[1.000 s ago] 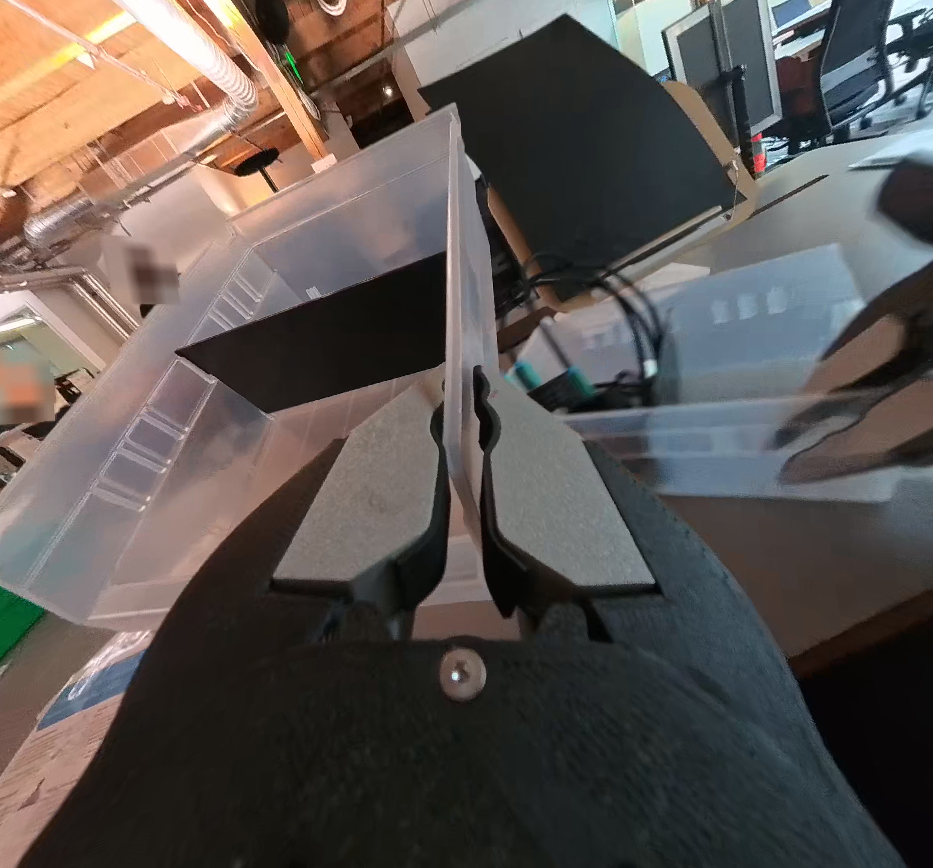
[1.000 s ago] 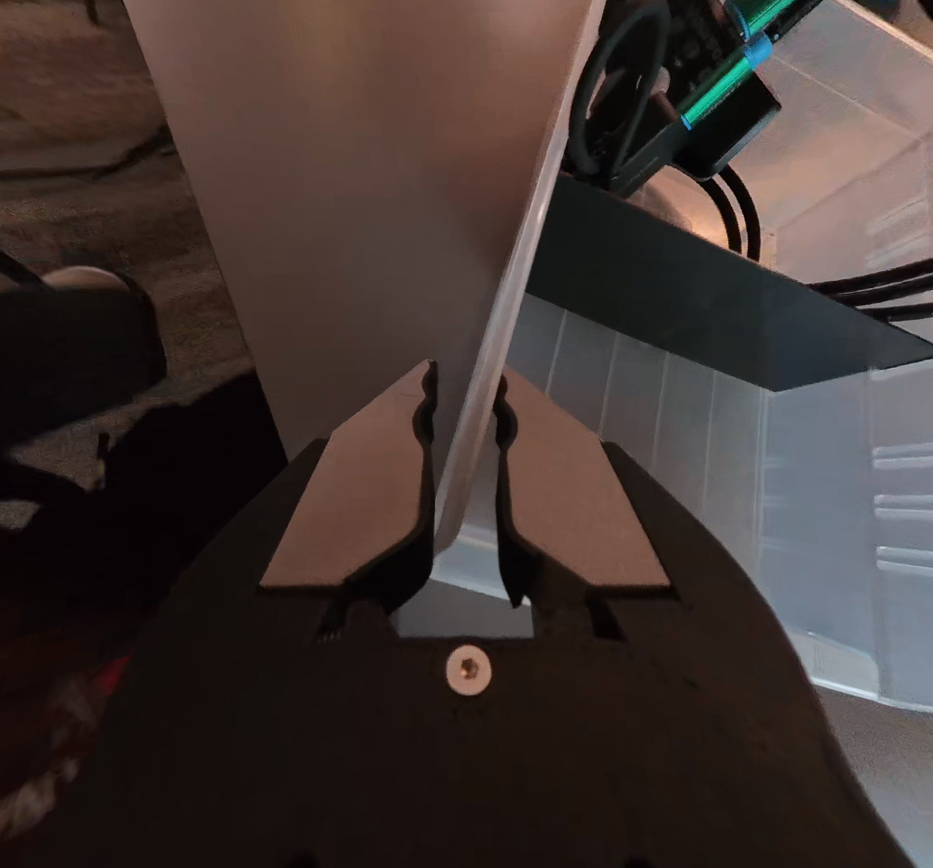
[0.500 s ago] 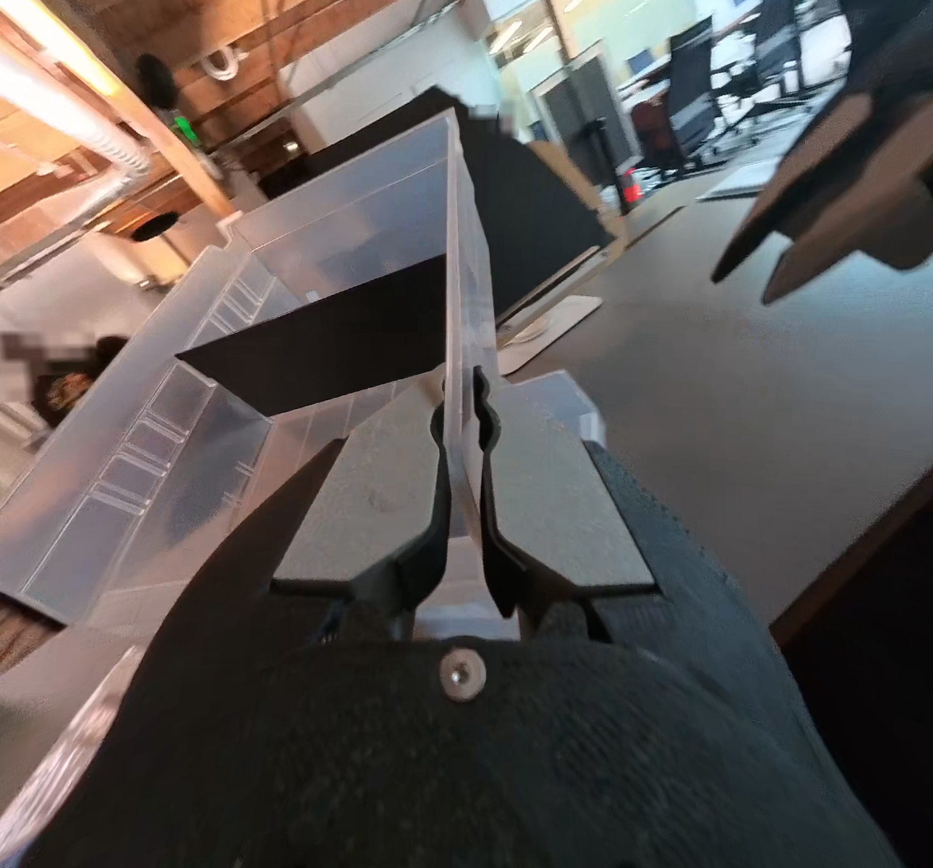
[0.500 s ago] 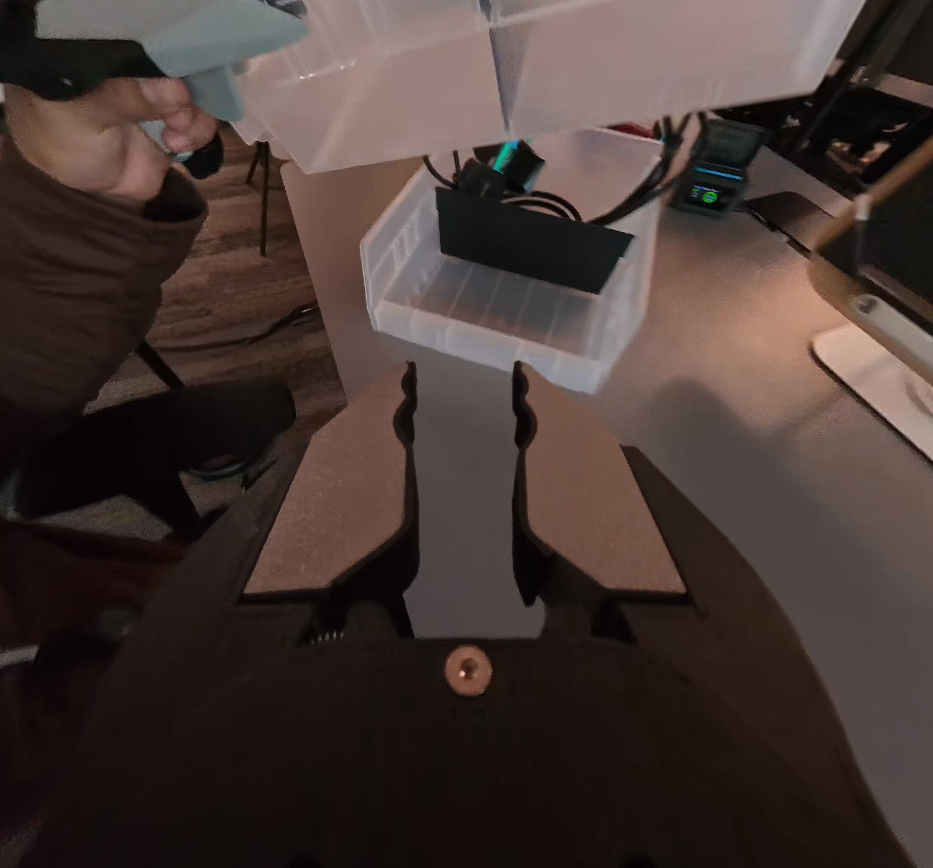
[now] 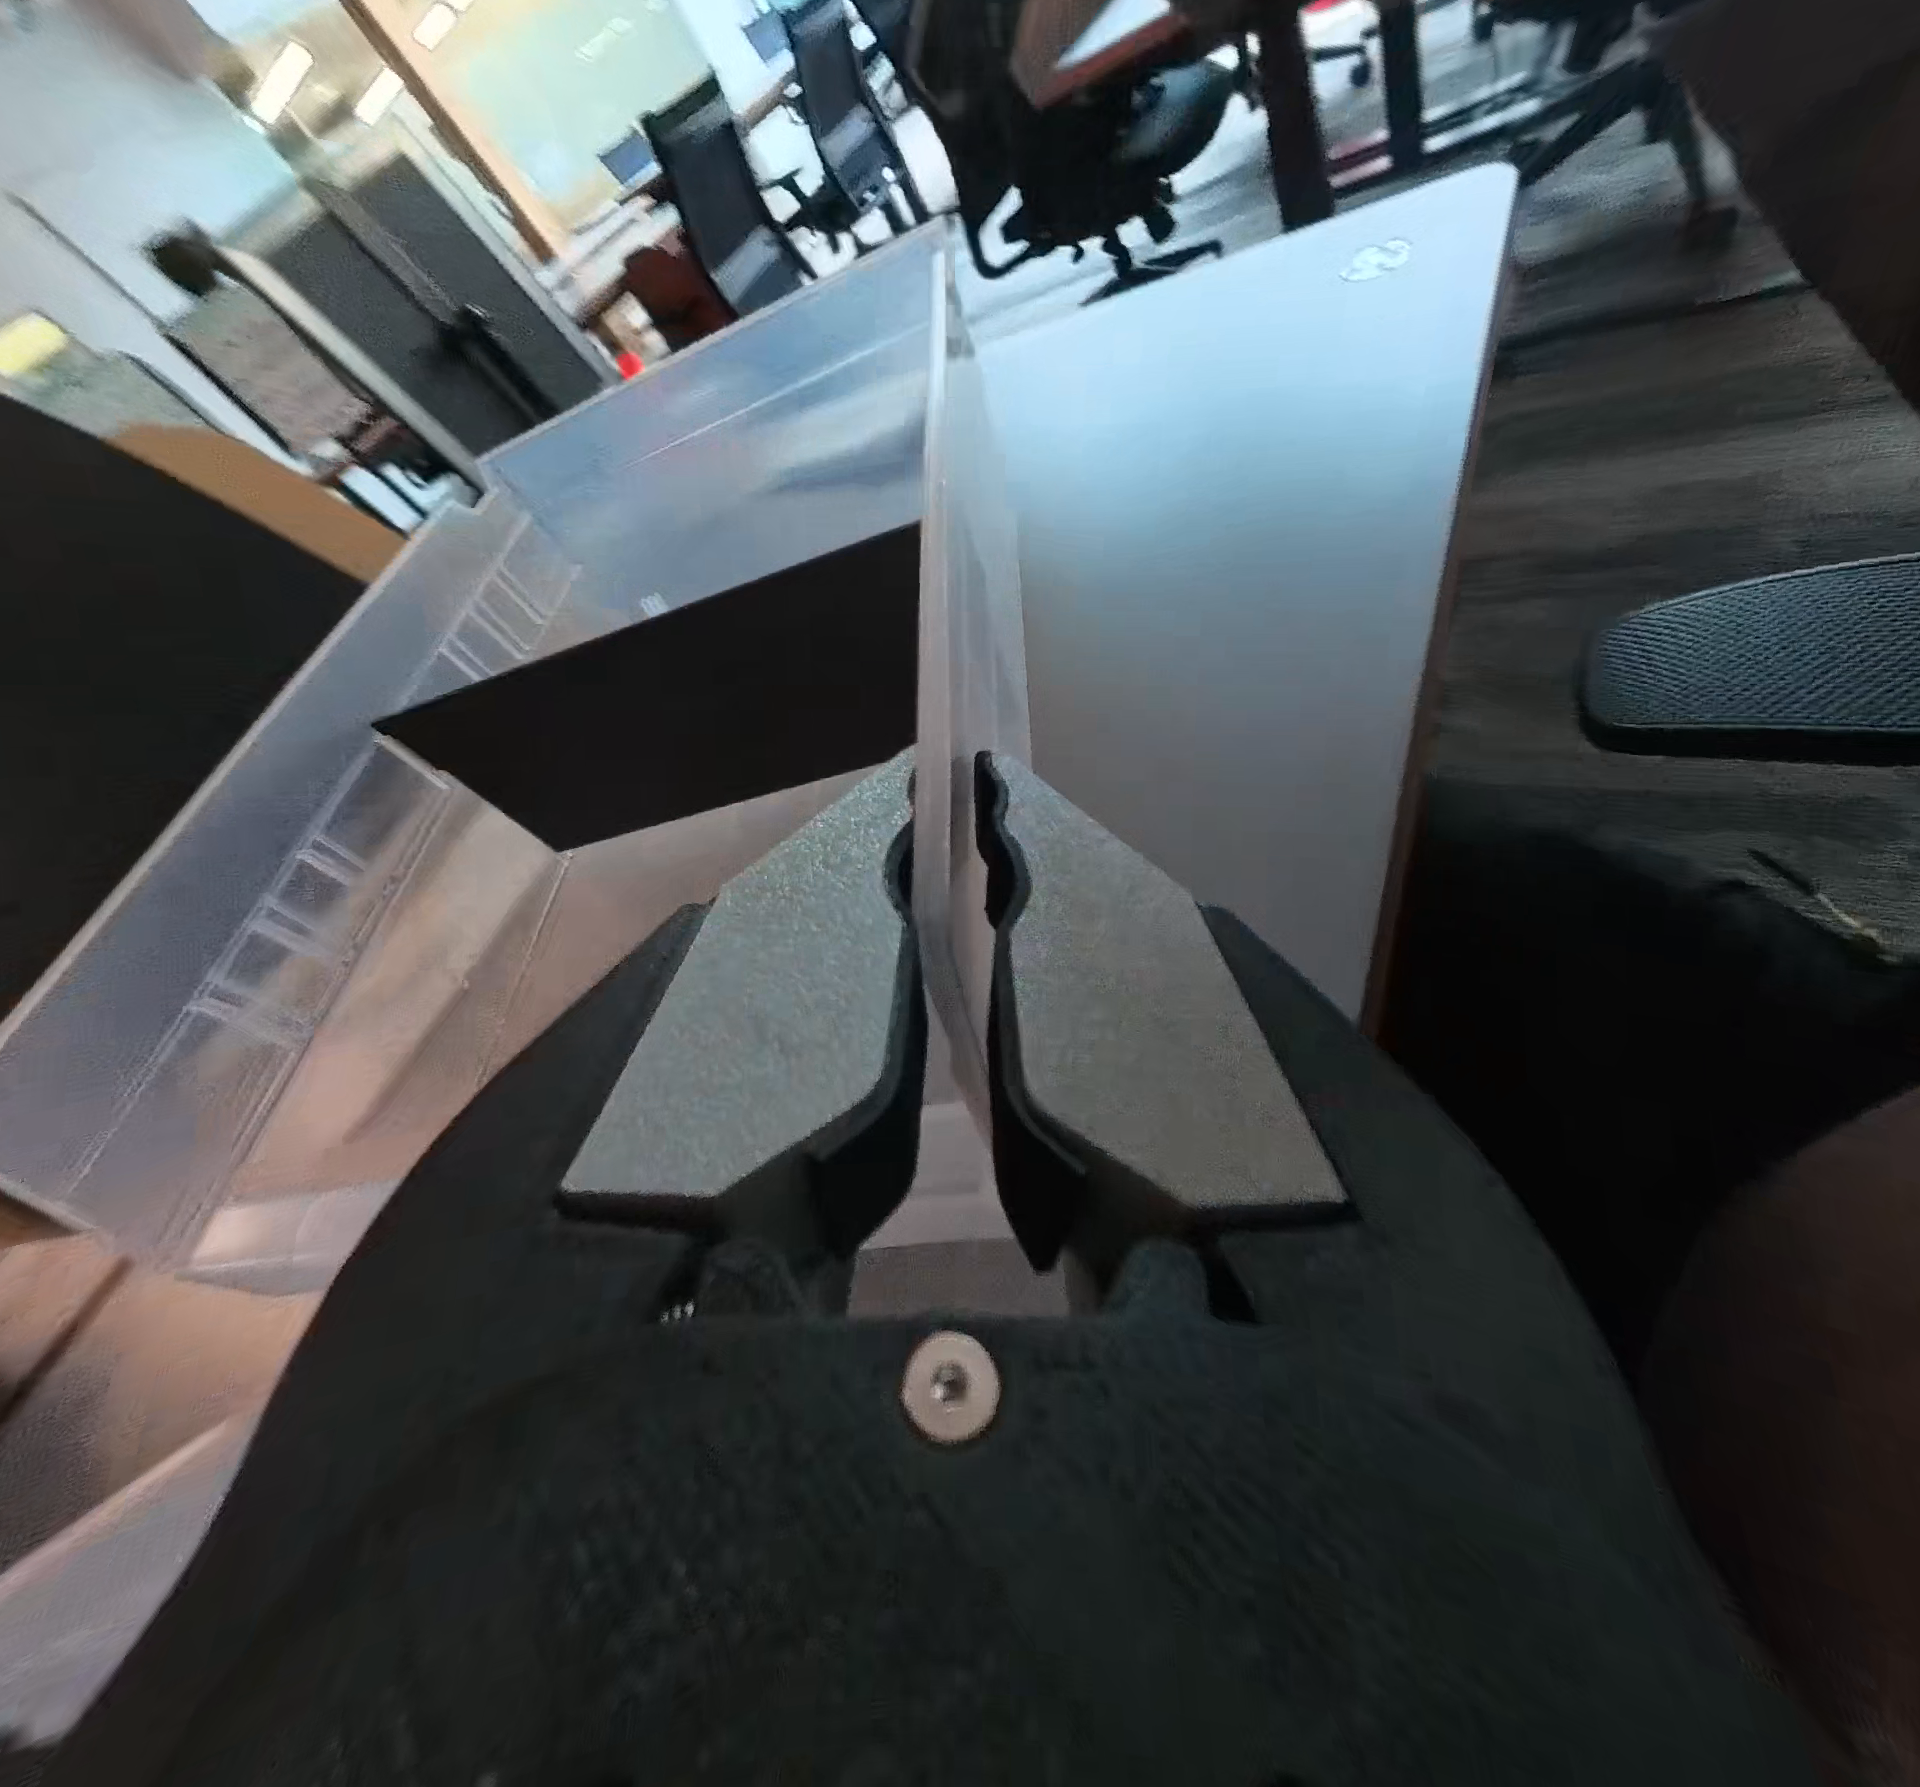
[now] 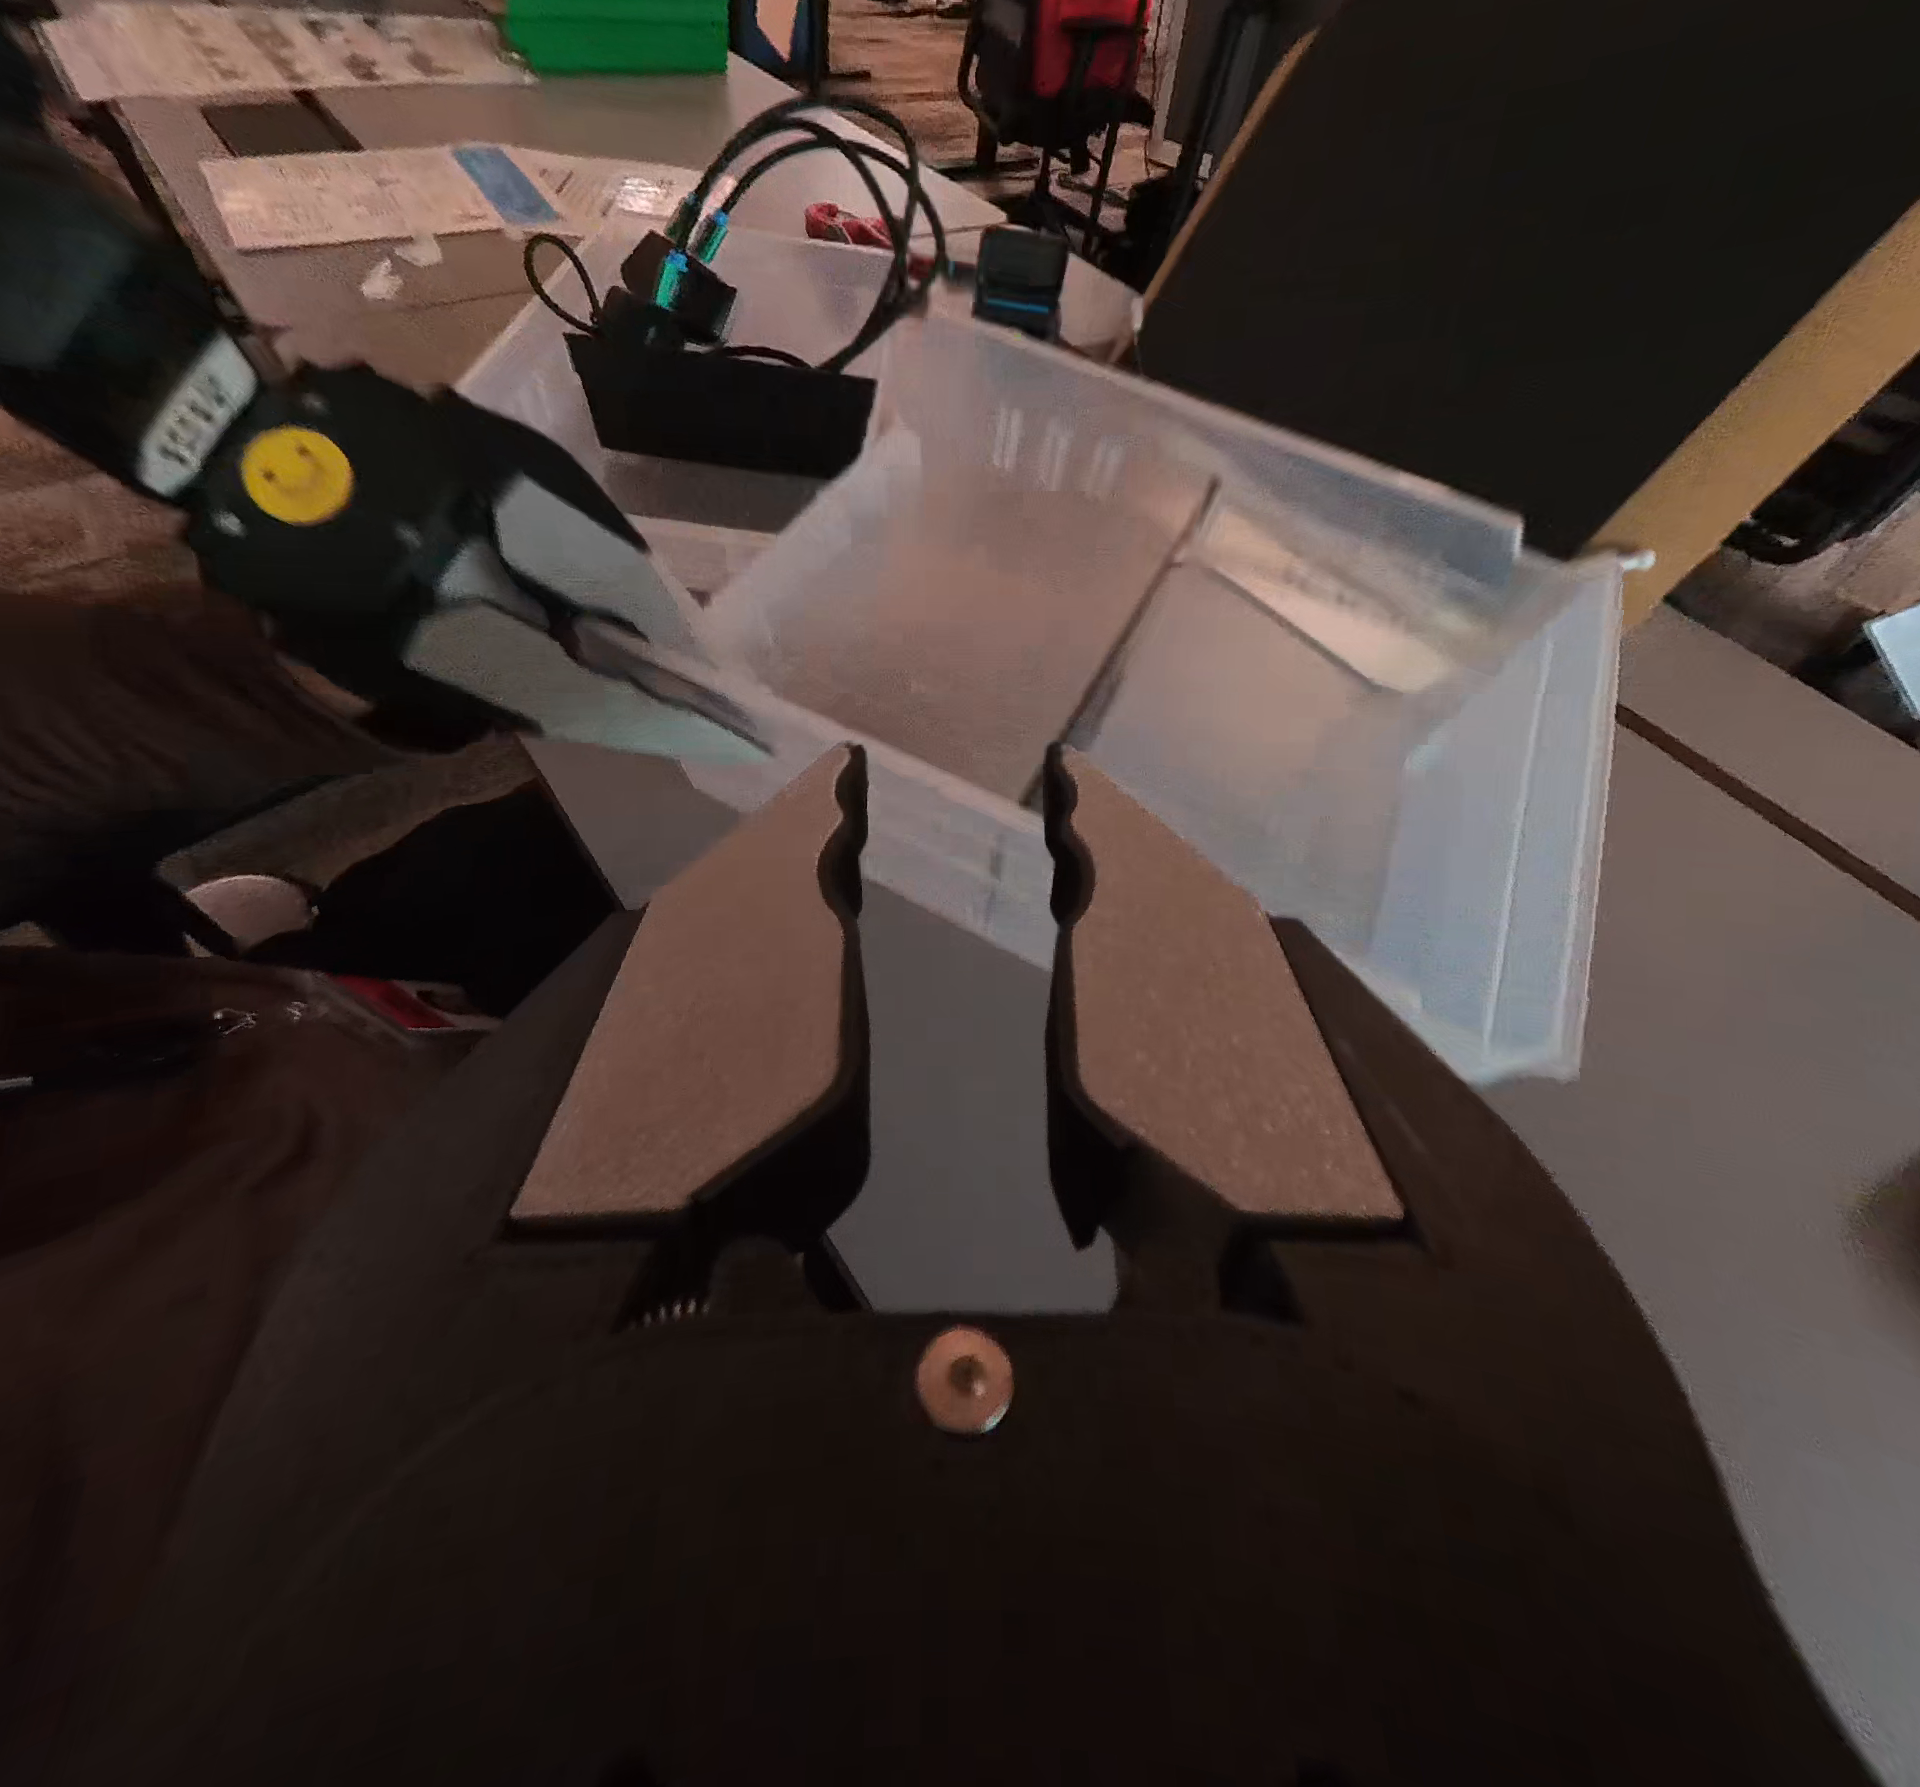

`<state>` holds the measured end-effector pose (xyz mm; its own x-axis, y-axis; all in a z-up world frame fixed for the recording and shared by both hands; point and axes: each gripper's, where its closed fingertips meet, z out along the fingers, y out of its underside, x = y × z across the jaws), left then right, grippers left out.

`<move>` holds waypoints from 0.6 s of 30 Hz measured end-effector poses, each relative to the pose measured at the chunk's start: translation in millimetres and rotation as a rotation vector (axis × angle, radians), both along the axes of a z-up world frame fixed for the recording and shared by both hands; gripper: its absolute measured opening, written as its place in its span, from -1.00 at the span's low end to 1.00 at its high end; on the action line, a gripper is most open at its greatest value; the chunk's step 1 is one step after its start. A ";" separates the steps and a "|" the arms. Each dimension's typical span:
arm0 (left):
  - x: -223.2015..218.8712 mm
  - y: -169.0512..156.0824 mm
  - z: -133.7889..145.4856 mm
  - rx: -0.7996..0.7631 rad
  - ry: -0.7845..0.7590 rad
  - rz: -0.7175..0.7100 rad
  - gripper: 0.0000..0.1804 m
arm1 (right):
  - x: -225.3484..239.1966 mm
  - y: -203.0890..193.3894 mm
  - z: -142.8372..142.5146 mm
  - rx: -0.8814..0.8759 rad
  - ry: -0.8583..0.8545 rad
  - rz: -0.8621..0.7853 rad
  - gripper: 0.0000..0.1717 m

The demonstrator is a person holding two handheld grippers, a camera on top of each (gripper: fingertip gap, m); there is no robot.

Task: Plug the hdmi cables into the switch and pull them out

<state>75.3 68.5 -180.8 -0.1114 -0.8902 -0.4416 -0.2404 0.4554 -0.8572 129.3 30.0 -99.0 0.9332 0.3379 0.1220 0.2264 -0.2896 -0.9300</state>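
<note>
My left gripper [image 5: 951,781] is shut on the side wall of a clear plastic bin [image 5: 966,594] and holds it up over the white table [image 5: 1247,542]. A black divider [image 5: 675,688] stands inside this bin. The right wrist view shows the same bin [image 6: 1455,802] tilted, with the left gripper [image 6: 717,709] clamped on its left edge. My right gripper [image 6: 951,781] is open and holds nothing; it is just in front of the bin's near wall. Behind, a second clear bin [image 6: 810,283] holds the black switch [image 6: 675,293] with looped black HDMI cables [image 6: 883,210] plugged in by teal-green plugs.
A small black device with a blue screen [image 6: 1023,283] stands behind the second bin. A large dark panel [image 6: 1558,231] rises at the right. Papers [image 6: 343,189] and a green box [image 6: 613,18] lie on the far tables. A chair armrest [image 5: 1766,657] is right of the table.
My right gripper, whose fingers straddled the bin's wall, opened wider and drew back from it. My left gripper kept its hold and swung the bin round over the table.
</note>
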 end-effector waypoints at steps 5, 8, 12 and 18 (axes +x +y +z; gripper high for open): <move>37.2 -6.8 -61.9 -0.174 0.100 -0.023 -0.98 | -0.6 19.2 -34.5 -0.123 -0.014 0.019 -0.62; 24.8 -3.3 -50.3 -0.241 0.077 -0.032 -0.96 | -21.3 31.1 -53.9 -0.192 -0.024 0.080 -0.60; -33.0 20.8 -20.6 -0.337 0.091 -0.004 -0.69 | -57.8 43.6 -72.9 -0.224 -0.084 0.158 -0.62; -141.6 114.2 -56.9 -0.349 0.196 0.336 -0.62 | -95.9 56.6 -133.6 -0.431 -0.231 0.192 -0.89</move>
